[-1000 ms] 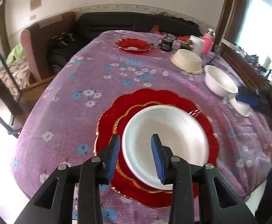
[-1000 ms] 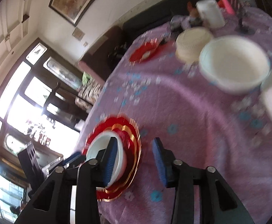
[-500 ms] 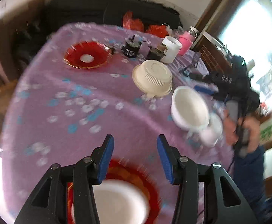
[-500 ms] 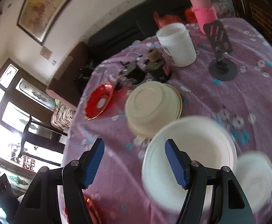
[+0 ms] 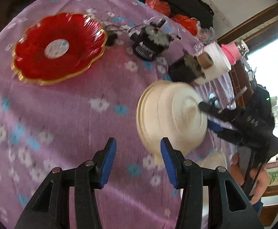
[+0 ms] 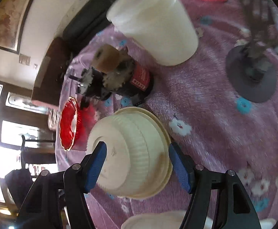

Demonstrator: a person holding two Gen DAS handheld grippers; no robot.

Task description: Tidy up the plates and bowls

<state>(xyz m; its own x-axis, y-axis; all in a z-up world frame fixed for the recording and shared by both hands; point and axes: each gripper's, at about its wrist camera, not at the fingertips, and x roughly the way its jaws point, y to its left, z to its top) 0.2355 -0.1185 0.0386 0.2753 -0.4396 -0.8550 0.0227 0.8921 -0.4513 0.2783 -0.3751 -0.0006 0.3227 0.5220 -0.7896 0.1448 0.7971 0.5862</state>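
Two grippers over the purple flowered tablecloth (image 5: 66, 103), both spread wide, one closing in around an upturned cream bowl (image 6: 131, 156).

Right gripper (image 6: 138, 167) has its blue pads on either side of the upside-down ribbed bowl, one by its base and one by its rim; whether either pad touches it I cannot tell. Just beyond that bowl stand a dark jar (image 6: 127, 84) with a tape roll (image 6: 106, 58) on top, then a white tub (image 6: 156, 24), with a black round stand (image 6: 253, 80) off to the right. Below the jaws a white bowl rim (image 6: 158, 219) peeks in. Left gripper (image 5: 138, 162) hovers with nothing between its pads, the cream bowl (image 5: 167, 114) ahead and slightly right, the red scalloped plate (image 5: 58, 47) with its gold edge far ahead to the left.
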